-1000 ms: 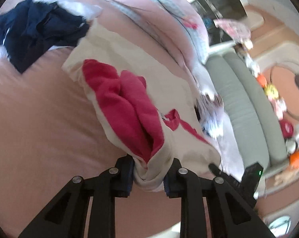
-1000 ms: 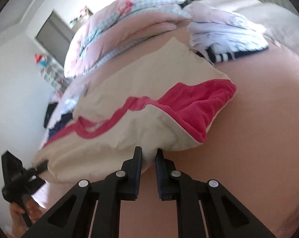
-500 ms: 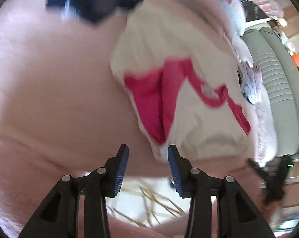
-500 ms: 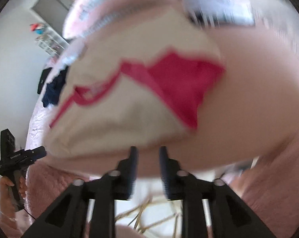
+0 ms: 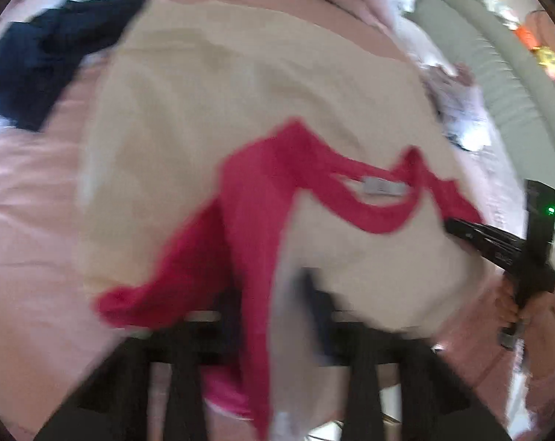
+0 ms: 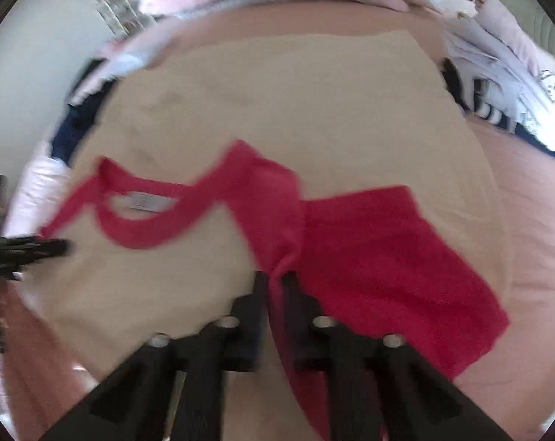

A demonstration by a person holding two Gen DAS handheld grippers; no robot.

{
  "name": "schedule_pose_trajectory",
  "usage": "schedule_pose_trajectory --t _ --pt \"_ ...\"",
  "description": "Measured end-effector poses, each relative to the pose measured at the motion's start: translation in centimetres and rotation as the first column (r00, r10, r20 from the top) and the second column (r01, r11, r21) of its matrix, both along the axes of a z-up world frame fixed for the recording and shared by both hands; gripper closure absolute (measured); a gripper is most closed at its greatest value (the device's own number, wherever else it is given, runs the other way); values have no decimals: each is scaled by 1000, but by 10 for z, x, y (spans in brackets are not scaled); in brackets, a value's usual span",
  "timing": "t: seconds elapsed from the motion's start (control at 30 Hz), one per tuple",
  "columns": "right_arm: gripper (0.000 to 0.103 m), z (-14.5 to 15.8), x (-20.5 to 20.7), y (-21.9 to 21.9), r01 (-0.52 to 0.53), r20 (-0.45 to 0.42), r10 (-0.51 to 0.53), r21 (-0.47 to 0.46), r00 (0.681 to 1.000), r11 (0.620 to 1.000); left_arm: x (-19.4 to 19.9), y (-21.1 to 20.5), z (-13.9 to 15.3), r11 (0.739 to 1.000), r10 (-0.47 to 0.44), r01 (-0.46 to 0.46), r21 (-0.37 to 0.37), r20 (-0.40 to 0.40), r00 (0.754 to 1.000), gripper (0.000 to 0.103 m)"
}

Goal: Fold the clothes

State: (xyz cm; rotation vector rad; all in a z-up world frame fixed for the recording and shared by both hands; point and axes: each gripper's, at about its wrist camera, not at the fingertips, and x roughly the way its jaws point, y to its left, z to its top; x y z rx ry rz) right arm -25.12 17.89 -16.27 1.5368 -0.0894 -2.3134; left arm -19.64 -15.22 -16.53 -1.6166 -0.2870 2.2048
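Both tongs grip one shirt (image 6: 277,110) on bed (image 6: 527,220). Left tongs (image 5: 273,316) closing on sleeve fabric; right tongs (image 6: 275,294) clamped on sleeve.

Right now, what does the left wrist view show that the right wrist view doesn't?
Left wrist only: the person's hand gripping the right gripper's handle, its green light, and a grey-green ribbed cushion.
Right wrist only: the whole red sleeve spread flat, a striped garment, a grey wall.
Both: cream shirt with red collar and label on the pink bed, navy clothes, red fabric between each gripper's jaws; the left gripper is closing.
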Motion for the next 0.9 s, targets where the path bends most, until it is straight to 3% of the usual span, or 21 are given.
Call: schedule_pose_trajectory --t 0.07,0.17,0.23,0.3,0.37,0.4,0.43,0.5,0.57,0.6,0.63,0.7,0.8,0.83,0.87,0.9 --pt "99 5 8 10 -6 -14 3 -164 1000 986 2 8 14 999 -40 40 1 -54 998 94" --pt "99 9 12 27 47 -36 -51 -113 998 992 -3 13 39 998 -59 62 18 -150 987 94" --pt "100 26 17 43 89 -99 -99 -107 990 990 -8 16 52 998 -63 68 14 -208 976 94" --pt "100 32 15 55 140 -152 -151 -79 977 987 -17 10 42 998 -52 55 14 -190 980 93" --pt "99 26 8 65 200 -172 -203 -35 964 979 -33 8 -6 996 -22 17 -86 -57 998 93" --pt "99 8 2 67 219 -91 -218 -1 972 976 -37 6 -24 995 -21 20 -100 -9 1000 92" --pt "99 -11 -5 68 234 -10 -234 35 972 972 -36 -1 -22 999 2 -4 -52 -34 999 92" --pt "97 -16 5 69 256 13 -256 -9 967 967 -30 -14 -4 998 56 -56 5 -77 995 92" --pt "89 -4 17 68 241 -16 -243 -70 970 968 -19 -27 18 995 91 -84 53 -135 987 89" --pt "67 2 24 68 233 -31 -237 -100 971 967 -14 -31 25 995 91 -82 63 -155 984 80" --pt "54 4 24 66 223 -15 -226 -94 974 970 -8 -35 28 996 79 -73 50 -154 985 66" --pt "53 5 21 55 159 -8 -159 -18 987 987 -7 -32 25 999 38 -35 29 -126 991 56" --pt "53 -3 13 48 111 49 -110 -20 993 994 -3 -19 11 999 36 -38 -9 -143 989 59" --pt "53 -6 10 46 95 68 -93 -21 993 995 -2 -12 2 998 21 -28 -49 -134 991 80" --pt "54 -2 11 49 108 54 -107 -22 993 994 -3 -4 -8 995 -1 -10 -96 -114 993 88" --pt "54 2 12 53 121 40 -120 -24 992 992 -2 0 -11 994 -6 -7 -112 -113 994 89"
